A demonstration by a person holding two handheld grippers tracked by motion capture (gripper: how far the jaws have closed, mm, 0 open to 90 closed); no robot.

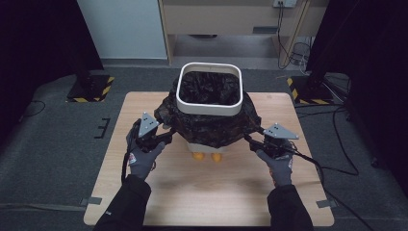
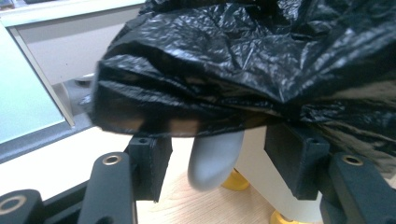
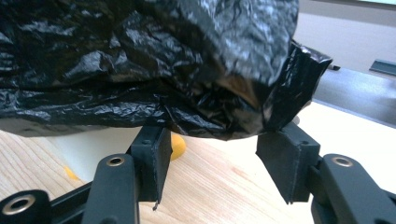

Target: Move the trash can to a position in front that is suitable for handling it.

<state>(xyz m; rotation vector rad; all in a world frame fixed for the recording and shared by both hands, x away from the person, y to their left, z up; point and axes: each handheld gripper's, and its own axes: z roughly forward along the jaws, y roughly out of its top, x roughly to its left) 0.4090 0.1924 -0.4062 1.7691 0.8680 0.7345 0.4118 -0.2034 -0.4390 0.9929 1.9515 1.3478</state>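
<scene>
The left tool (image 1: 166, 136) sits at the left hem of the black bin liner (image 1: 211, 122), its jaws standing apart. In the left gripper view the crumpled hem of the liner (image 2: 233, 74) hangs just above the two black pads (image 2: 152, 161), and whether it touches them I cannot tell; a grey rounded part (image 2: 215, 161) juts down between them. The right tool (image 1: 250, 139) reaches in at the liner's right hem. In the right gripper view its jaws are apart with the plastic (image 3: 154, 70) drooping over their tips and nothing pinched between the pads (image 3: 280, 161).

Both tools are held by gloved hands, the left hand (image 1: 143, 159) and the right hand (image 1: 278, 163), with dark sleeves coming in from the near edge.

The liner is draped inside and over a white, rounded-square waste bin (image 1: 209, 103), its skirt flaring out wide around the bin's body below the white rim. The bin stands upright toward the back middle of the wooden tabletop (image 1: 211, 192), on small orange feet (image 1: 197, 156) that show beneath the liner's front edge.
</scene>
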